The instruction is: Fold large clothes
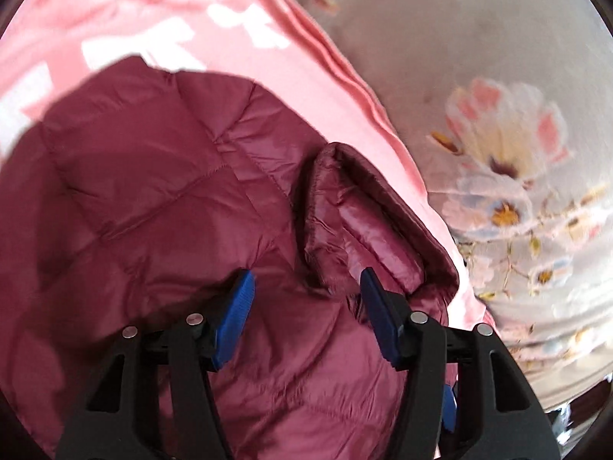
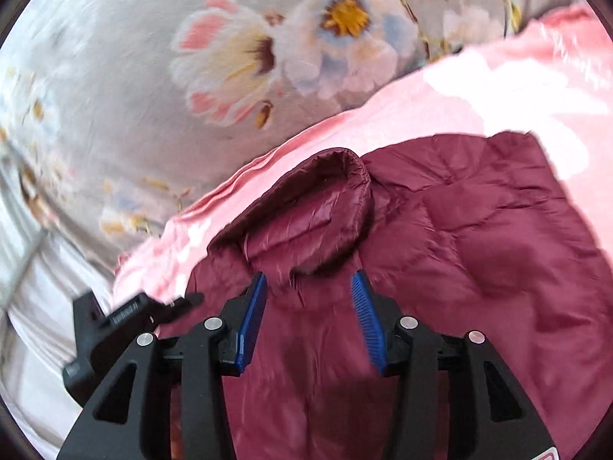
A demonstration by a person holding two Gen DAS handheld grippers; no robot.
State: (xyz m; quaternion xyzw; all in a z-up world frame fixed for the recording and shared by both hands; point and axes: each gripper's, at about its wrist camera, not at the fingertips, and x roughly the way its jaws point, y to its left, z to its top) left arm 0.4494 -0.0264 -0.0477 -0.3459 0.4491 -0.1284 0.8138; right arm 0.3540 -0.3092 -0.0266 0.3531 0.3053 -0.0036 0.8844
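Observation:
A dark red quilted puffer jacket (image 1: 161, 191) lies on a pink blanket (image 1: 199, 30). Its sleeve with an elastic cuff (image 1: 337, 207) is folded over the body. My left gripper (image 1: 306, 287) is open and empty, just above the jacket with the cuff between and ahead of its blue pads. In the right wrist view the jacket (image 2: 479, 237) and the same cuff (image 2: 329, 199) show. My right gripper (image 2: 309, 287) is open and empty, hovering over the sleeve just behind the cuff.
The pink blanket (image 2: 459, 88) with white print lies on a grey floral bedsheet (image 1: 479, 57), also seen in the right wrist view (image 2: 134, 38). Part of the other gripper's black body (image 2: 115, 326) shows at lower left of the right wrist view.

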